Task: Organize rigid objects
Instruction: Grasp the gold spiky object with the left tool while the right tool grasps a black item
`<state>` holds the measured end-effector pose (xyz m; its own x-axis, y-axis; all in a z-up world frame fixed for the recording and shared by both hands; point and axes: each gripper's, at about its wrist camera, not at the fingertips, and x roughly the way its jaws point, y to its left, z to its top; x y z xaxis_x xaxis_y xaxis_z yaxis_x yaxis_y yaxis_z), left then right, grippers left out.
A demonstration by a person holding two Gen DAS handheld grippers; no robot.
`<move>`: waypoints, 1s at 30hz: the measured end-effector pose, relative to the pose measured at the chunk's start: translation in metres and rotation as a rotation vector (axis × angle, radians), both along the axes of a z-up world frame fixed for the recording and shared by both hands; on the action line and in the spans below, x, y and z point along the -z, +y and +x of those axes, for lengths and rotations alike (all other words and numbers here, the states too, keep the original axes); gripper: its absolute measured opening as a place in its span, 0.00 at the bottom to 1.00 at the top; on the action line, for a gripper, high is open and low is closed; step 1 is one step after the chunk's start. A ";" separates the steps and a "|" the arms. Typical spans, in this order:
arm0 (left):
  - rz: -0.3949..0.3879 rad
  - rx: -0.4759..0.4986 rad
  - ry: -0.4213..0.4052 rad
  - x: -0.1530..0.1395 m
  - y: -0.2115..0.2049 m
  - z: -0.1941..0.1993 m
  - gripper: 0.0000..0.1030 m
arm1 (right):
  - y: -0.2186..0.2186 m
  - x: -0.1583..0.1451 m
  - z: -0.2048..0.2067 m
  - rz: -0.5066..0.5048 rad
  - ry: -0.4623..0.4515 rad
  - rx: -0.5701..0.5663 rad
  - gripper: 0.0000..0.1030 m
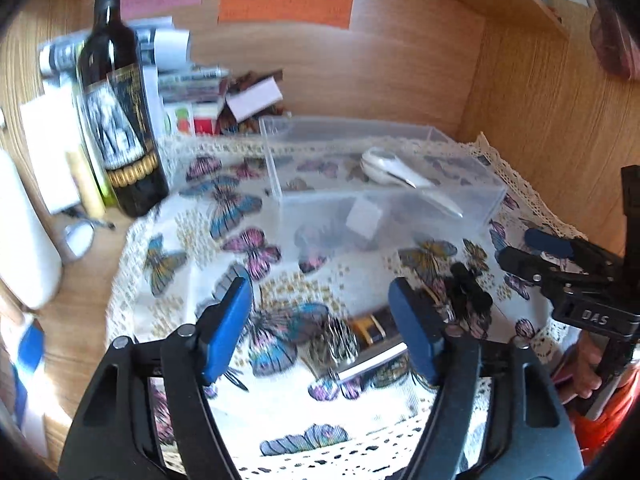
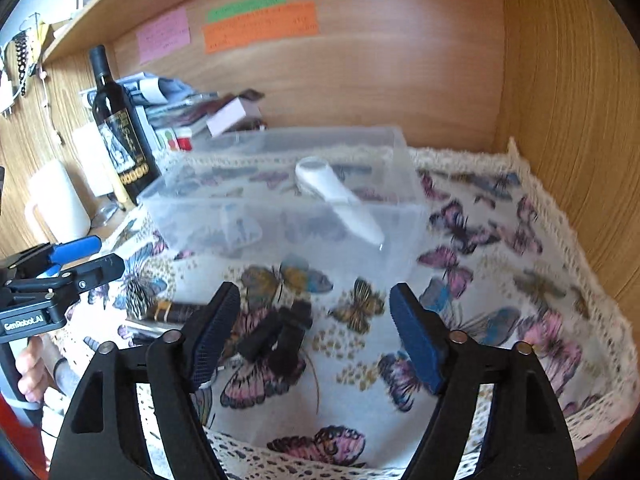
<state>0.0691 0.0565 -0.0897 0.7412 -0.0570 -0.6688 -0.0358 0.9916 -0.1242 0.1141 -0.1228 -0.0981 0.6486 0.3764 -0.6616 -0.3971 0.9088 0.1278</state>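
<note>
A clear plastic box (image 1: pixel 400 200) (image 2: pixel 280 216) stands on a butterfly-print cloth. A white handheld device (image 1: pixel 394 172) (image 2: pixel 340 196) lies inside it. A black clip-like object (image 1: pixel 468 292) (image 2: pixel 280 336) lies on the cloth in front of the box. A dark gold-banded item (image 1: pixel 368 330) (image 2: pixel 172 312) lies next to a metal piece (image 1: pixel 336 344). My left gripper (image 1: pixel 320 332) is open above the dark item. My right gripper (image 2: pixel 316 332) is open, with the black object near its left finger. Each gripper shows in the other view: the right (image 1: pixel 560 256), the left (image 2: pixel 76 260).
A dark wine bottle (image 1: pixel 120 120) (image 2: pixel 120 132) stands at the back left beside stacked papers and small boxes (image 1: pixel 224 96). A white jug (image 2: pixel 60 204) stands at the left. Wooden walls close the back and right. Coloured notes (image 1: pixel 284 4) hang on the back wall.
</note>
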 end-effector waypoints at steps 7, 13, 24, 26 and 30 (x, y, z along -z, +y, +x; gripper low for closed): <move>-0.052 0.008 0.086 0.025 0.001 0.006 0.48 | 0.011 0.020 0.006 -0.011 0.068 -0.017 0.56; -0.086 0.018 0.133 0.040 0.002 0.010 0.38 | 0.017 0.033 0.014 -0.017 0.121 -0.028 0.45; -0.072 0.008 0.090 0.030 0.001 0.003 0.31 | 0.013 0.025 0.014 0.021 0.110 -0.024 0.22; -0.069 0.006 0.075 0.025 0.002 0.003 0.31 | 0.011 0.019 0.013 0.023 0.090 -0.021 0.22; -0.057 -0.001 0.029 0.010 0.004 0.005 0.31 | 0.008 0.005 0.010 0.021 0.037 -0.009 0.22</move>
<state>0.0739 0.0607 -0.0998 0.7218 -0.0951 -0.6856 -0.0407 0.9830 -0.1791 0.1245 -0.1153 -0.1027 0.6199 0.3964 -0.6771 -0.4002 0.9020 0.1617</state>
